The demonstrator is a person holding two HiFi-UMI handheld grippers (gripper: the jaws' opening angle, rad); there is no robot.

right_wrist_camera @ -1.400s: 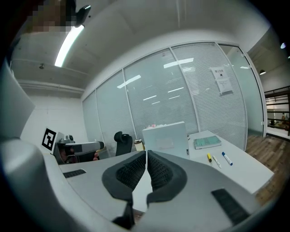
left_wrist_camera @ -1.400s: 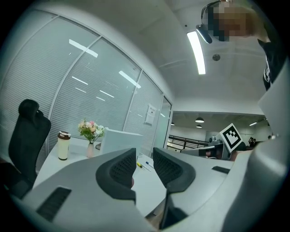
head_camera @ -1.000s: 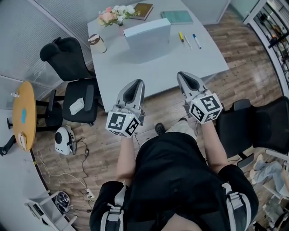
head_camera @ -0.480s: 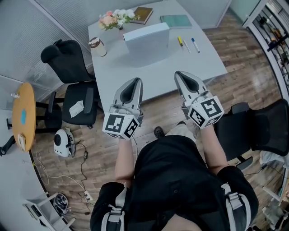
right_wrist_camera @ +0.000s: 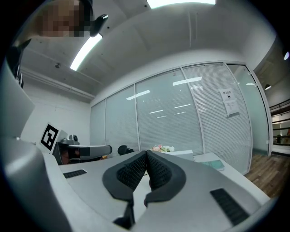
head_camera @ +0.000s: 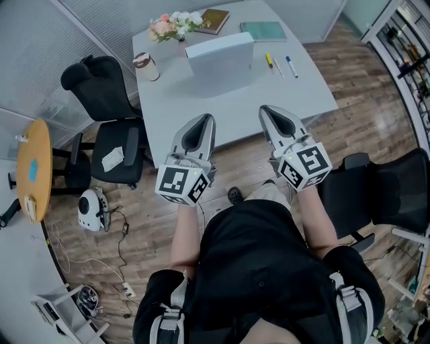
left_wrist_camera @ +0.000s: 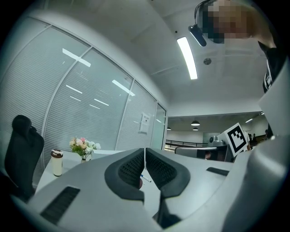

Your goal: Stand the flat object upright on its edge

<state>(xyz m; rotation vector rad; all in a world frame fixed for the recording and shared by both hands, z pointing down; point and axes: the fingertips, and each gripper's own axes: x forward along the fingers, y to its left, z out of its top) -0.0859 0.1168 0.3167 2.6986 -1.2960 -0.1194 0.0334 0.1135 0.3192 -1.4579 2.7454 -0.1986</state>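
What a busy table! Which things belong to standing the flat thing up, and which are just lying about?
For the job: pale flat box, apparently already on edge; left gripper and right gripper, both shut and empty.

Lying about: flowers; cup; brown book; teal book; pens; black chair.

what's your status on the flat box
Left gripper, right gripper: jaws shut, empty, by the table edge. Flat box looks stood on edge. Cup, pens flank it, apart.
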